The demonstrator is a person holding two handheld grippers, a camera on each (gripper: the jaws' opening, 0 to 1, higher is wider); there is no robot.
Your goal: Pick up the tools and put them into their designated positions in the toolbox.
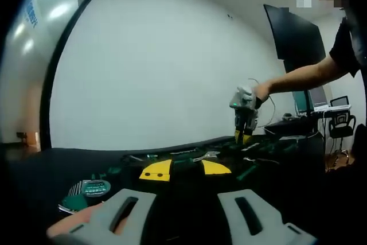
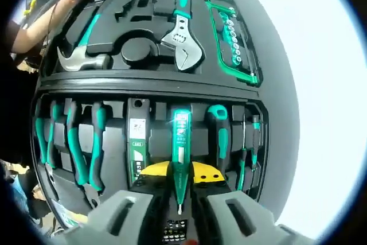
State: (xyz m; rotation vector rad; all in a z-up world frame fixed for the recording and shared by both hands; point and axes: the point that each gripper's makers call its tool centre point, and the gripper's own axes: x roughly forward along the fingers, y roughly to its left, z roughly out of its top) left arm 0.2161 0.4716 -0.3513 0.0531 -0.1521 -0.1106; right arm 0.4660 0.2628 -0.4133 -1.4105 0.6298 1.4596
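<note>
The open black toolbox point(image 2: 114, 78) lies under my right gripper point(image 2: 179, 200). A green tester pen point(image 2: 180, 142) runs lengthwise between its jaws, tip towards the camera. The jaws stand wide apart on either side and do not touch it. The lower tray holds green-handled pliers point(image 2: 80, 147), a screwdriver point(image 2: 218, 133) and two thin drivers point(image 2: 250, 139). The upper tray holds a hammer point(image 2: 86, 58), an adjustable wrench point(image 2: 183, 32) and a green socket rack point(image 2: 232, 35). My left gripper point(image 1: 179, 199) is open and low over the table, looking across the toolbox point(image 1: 189, 162). The right gripper point(image 1: 243, 133) hangs over it in a hand.
A green and white tape measure point(image 1: 86, 189) lies on the dark table point(image 1: 34, 170) to the left of my left gripper. A person's arm point(image 1: 304, 76) reaches in from the right. Desks, a chair point(image 1: 342, 124) and a dark screen point(image 1: 295, 38) stand behind.
</note>
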